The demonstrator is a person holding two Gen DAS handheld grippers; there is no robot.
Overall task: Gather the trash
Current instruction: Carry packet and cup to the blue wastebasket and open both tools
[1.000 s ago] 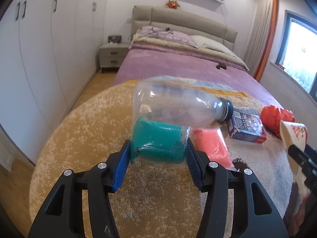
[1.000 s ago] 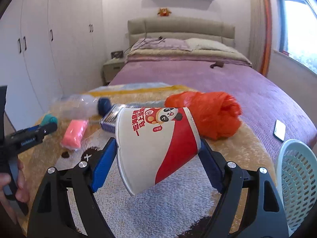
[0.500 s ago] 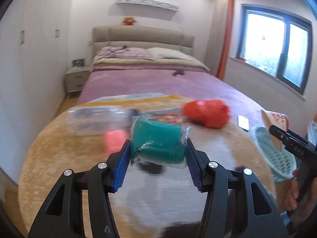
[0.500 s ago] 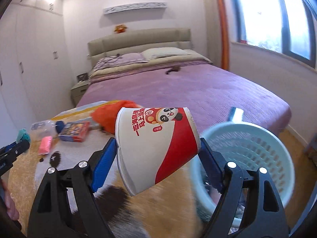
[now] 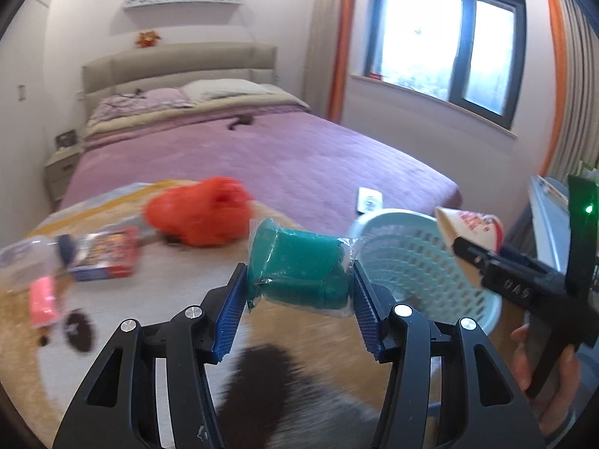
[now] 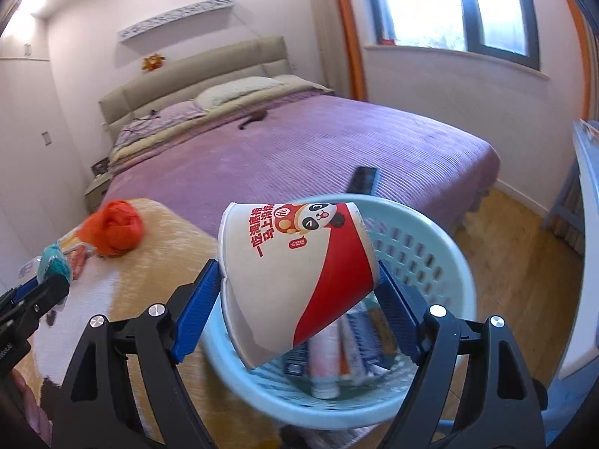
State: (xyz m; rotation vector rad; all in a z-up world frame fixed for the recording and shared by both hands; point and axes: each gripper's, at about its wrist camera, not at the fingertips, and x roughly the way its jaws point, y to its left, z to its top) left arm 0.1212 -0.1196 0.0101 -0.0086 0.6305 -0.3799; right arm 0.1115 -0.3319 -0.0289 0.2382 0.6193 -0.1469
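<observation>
My left gripper [image 5: 299, 280] is shut on a teal block wrapped in clear plastic [image 5: 299, 267], held above the rug just left of the light blue basket [image 5: 419, 262]. My right gripper [image 6: 295, 280] is shut on a crushed red and white paper cup with a panda print [image 6: 295, 262], held over the basket [image 6: 441, 258], which holds several pieces of trash. The cup and right gripper also show in the left wrist view [image 5: 471, 232]. An orange plastic bag [image 5: 198, 217], a printed box [image 5: 105, 254], a clear bottle [image 5: 26, 262] and a pink block [image 5: 43, 299] lie on the rug.
A bed with a purple cover [image 6: 318, 142] stands behind the rug, with a phone [image 6: 363, 179] on its corner. A round beige and white rug [image 5: 168, 318] covers the floor. A window [image 5: 445, 48] is on the right wall. Wooden floor [image 6: 524, 243] lies right of the basket.
Both grippers have swung right, from the trash on the rug to the basket. The cup is now over the basket; the teal block is beside it. Both grips are unchanged.
</observation>
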